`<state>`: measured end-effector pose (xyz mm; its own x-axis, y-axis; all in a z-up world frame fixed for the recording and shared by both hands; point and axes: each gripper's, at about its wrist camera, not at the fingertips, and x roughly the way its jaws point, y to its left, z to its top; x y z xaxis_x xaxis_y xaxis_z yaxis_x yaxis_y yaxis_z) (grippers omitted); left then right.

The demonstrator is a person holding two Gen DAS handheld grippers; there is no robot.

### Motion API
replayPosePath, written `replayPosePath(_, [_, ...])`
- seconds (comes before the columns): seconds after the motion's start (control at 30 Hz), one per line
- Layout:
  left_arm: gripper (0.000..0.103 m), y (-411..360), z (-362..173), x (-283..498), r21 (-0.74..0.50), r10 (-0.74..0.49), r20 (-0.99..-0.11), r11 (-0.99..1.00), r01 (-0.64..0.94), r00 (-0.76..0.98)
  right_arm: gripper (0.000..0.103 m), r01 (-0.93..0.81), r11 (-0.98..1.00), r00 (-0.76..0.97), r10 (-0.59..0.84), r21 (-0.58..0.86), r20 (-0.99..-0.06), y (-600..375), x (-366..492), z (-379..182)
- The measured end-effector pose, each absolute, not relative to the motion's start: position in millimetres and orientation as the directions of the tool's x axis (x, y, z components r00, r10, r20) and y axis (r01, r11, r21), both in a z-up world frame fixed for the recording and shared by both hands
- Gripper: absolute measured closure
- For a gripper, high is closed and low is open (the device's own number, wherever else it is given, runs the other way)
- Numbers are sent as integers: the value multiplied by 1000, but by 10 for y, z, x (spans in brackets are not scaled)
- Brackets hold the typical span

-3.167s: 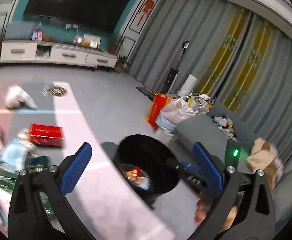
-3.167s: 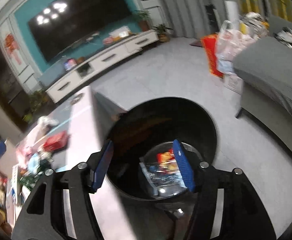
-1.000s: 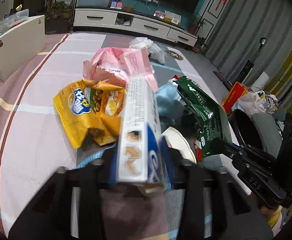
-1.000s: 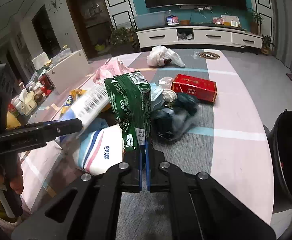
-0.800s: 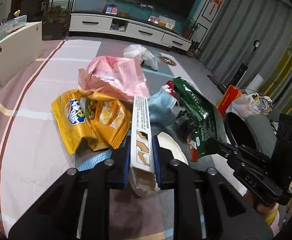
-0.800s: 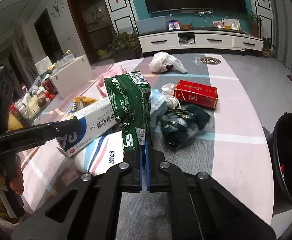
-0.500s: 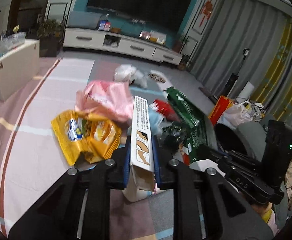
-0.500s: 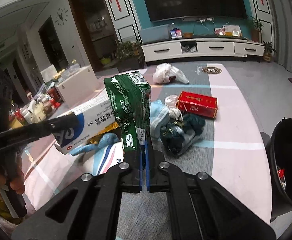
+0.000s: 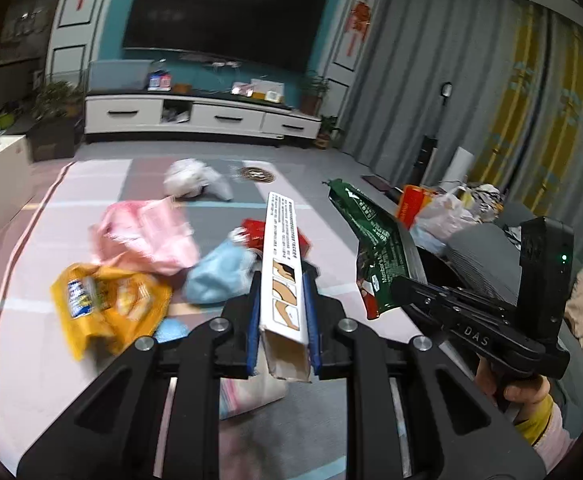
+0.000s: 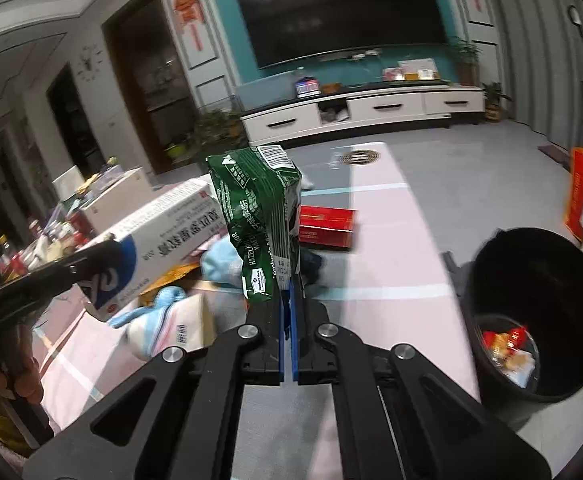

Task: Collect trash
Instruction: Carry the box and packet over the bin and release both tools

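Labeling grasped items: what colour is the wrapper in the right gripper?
Dark green wrapper with white print and a barcode, clearest in the right wrist view.

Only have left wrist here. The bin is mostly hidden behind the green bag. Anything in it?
Observer: Yes. The black bin holds a few wrappers at its bottom, and most of it is unfilled.
Operator: Is the right gripper really clamped on that bag?
Observer: Yes. The right gripper is shut on the lower edge of the green bag, which stands upright above the jaws.
Operator: What's the red thing behind the white box?
Observer: A red carton, lying flat on the table just beyond the green bag.
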<state>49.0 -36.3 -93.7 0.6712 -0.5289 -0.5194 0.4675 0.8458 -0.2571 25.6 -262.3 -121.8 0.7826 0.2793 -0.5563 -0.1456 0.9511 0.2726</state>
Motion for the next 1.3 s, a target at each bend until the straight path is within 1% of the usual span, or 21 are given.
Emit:
replayPosePath(0.2, [83,-829,-900,449,-265,-590,-503,801,537,632,100,-63,958,809,213,280,-548,-3032,97,-1196])
replayPosePath(0.3, [83,-1109,-892,450,-274,-620,-509,775,570,597,100,-3,955,823,171,297,-541,-3289,34,-1189])
replayPosePath(0.5, [82,-1781,-846,455,-253,-665,-525,718,649,531,100,134,935,831,74,328,-551,-3797,-124,-1238])
replayPosePath(0.63, [82,-2219,-880,513,-267,-693,-540,679,684,477,100,189,920,828,39,343,-560,-3995,-211,-1282])
replayPosePath(0.9, [82,-2914,-1172,721,-307,-697,-606,648,697,382,100,347,860,763,-27,374,-645,-4381,-269,-1512])
replayPosePath(1.07, [82,-3136,-1297,768,-300,-687,-631,645,703,362,100,401,819,719,-3,411,-695,-4504,-213,-1654])
replayPosePath(1.13, [76,-3218,-1326,783,-285,-679,-639,647,707,363,99,410,805,709,16,430,-705,-4530,-174,-1693])
replayPosePath(1.17, [62,-3232,-1329,792,-283,-677,-640,647,708,364,99,414,795,705,29,444,-708,-4559,-153,-1723])
replayPosePath(1.2, [49,-3244,-1332,793,-279,-674,-640,650,707,367,95,425,783,696,37,454,-717,-4573,-139,-1757])
replayPosePath(1.23, [46,-3244,-1326,793,-279,-677,-637,648,709,368,89,434,774,691,43,461,-722,-4612,-122,-1761])
replayPosePath(1.27, [45,-3228,-1313,793,-279,-680,-633,646,711,369,87,443,763,687,49,471,-725,-4636,-115,-1776])
replayPosePath(1.3, [40,-3207,-1303,781,-275,-682,-629,646,712,375,79,453,750,685,53,482,-727,-4656,-128,-1795])
